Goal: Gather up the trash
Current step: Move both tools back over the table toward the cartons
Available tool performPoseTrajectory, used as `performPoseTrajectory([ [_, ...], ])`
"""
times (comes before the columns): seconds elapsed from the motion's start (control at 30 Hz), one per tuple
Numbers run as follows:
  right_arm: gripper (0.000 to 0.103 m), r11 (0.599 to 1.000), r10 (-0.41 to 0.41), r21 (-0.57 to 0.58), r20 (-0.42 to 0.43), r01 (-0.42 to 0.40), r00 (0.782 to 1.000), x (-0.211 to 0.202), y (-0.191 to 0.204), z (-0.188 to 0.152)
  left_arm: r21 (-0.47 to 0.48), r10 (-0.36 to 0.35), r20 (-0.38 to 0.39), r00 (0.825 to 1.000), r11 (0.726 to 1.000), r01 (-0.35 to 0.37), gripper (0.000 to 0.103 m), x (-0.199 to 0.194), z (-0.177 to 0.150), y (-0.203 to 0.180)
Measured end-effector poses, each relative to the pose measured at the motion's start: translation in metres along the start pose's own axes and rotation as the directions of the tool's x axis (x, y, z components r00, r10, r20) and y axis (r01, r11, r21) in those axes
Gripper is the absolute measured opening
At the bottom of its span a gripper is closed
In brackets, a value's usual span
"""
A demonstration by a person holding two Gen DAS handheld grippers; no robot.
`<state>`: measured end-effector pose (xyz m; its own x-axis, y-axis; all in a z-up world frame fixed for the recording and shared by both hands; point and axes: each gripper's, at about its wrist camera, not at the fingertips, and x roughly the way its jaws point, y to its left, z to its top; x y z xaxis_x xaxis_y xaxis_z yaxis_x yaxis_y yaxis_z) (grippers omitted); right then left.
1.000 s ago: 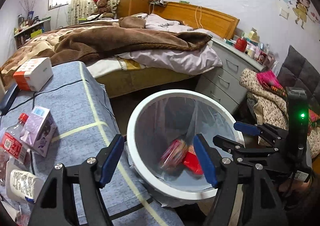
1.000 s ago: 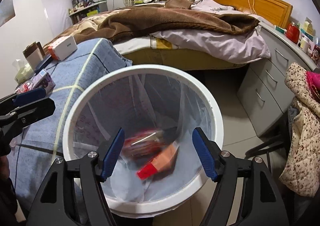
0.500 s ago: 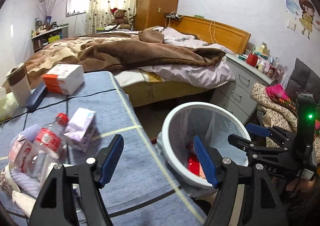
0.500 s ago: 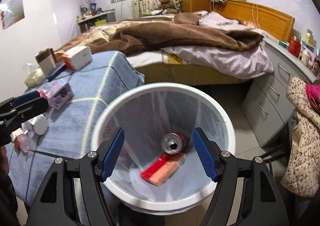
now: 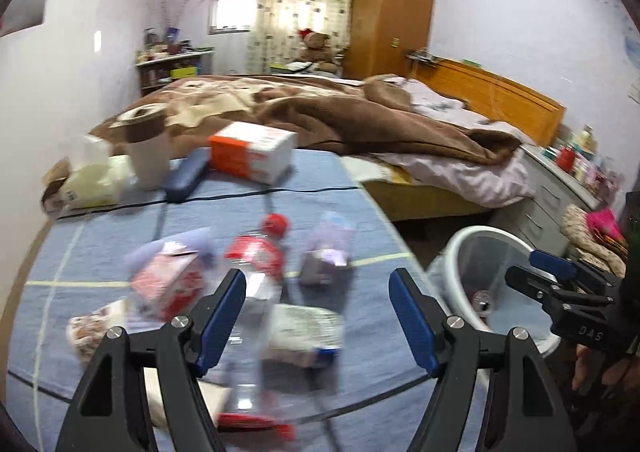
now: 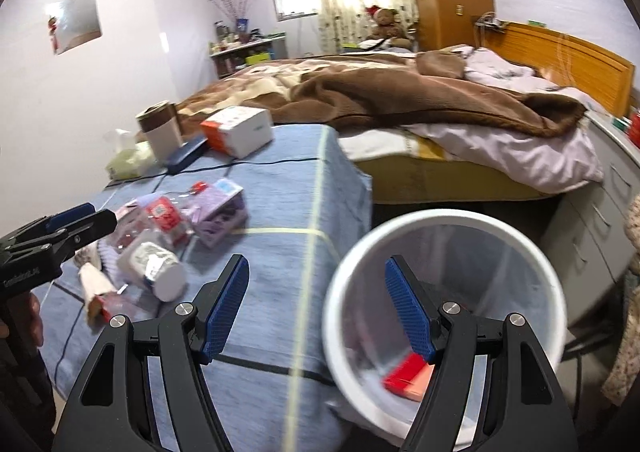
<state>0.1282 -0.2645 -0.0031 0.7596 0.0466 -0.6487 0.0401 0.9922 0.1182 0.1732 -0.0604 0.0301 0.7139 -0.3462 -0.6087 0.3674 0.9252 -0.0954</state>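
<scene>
Trash lies in a blurred heap on the blue tablecloth (image 5: 312, 196): a clear bottle with a red label (image 5: 256, 264), a purple carton (image 5: 326, 252), a pink carton (image 5: 168, 284) and a white tub on its side (image 5: 304, 328). My left gripper (image 5: 318, 292) hangs open just above this heap and holds nothing. My right gripper (image 6: 316, 280) is open and empty, over the table edge and the rim of the white lined bin (image 6: 440, 220). A red box (image 6: 404, 376) lies in the bin. The right wrist view also shows the bottle (image 6: 164, 216), purple carton (image 6: 220, 212) and tub (image 6: 154, 264).
At the table's far end stand a white and orange box (image 5: 252, 152), a brown-lidded cup (image 5: 148, 156), a tissue pack (image 5: 92, 180) and a dark blue case (image 5: 186, 176). A black cable crosses the cloth. A bed (image 6: 400, 92) and a grey drawer unit (image 6: 600, 220) lie beyond the bin.
Both views have swung left, away from the bin and toward the table. The left gripper went from over the bin to over the trash heap. The items dropped in the bin have settled.
</scene>
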Motion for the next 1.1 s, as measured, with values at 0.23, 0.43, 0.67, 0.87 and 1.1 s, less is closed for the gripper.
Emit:
performPoseTrajectory([
  [0.23, 0.072, 0.999, 0.051, -0.017, -0.027, -0.051, 0.998, 0.023, 0.031, 0.006, -0.064, 0.074, -0.010, 0.997, 0.995, -0.074, 0.076, -0.001, -0.002, 0.049],
  [0.43, 0.072, 0.998, 0.060, -0.010, -0.049, -0.060, 0.997, 0.045, 0.049, 0.019, -0.083, 0.089, -0.026, 0.996, 0.992, -0.091, 0.076, 0.008, -0.001, 0.075],
  [0.67, 0.072, 0.996, 0.081, 0.029, -0.099, -0.079, 0.992, 0.079, 0.062, 0.032, -0.089, 0.143, -0.079, 0.987, 0.985, -0.150, 0.076, 0.029, -0.001, 0.107],
  [0.87, 0.072, 0.995, 0.089, 0.052, -0.142, -0.082, 0.986, 0.105, 0.073, 0.040, -0.050, 0.166, -0.146, 0.975, 0.983, -0.175, 0.076, 0.049, -0.007, 0.123],
  [1.1, 0.072, 0.994, 0.090, 0.079, -0.184, -0.077, 0.979, 0.125, 0.082, 0.043, -0.003, 0.149, -0.206, 0.967, 0.988, -0.152, 0.076, 0.073, -0.009, 0.125],
])
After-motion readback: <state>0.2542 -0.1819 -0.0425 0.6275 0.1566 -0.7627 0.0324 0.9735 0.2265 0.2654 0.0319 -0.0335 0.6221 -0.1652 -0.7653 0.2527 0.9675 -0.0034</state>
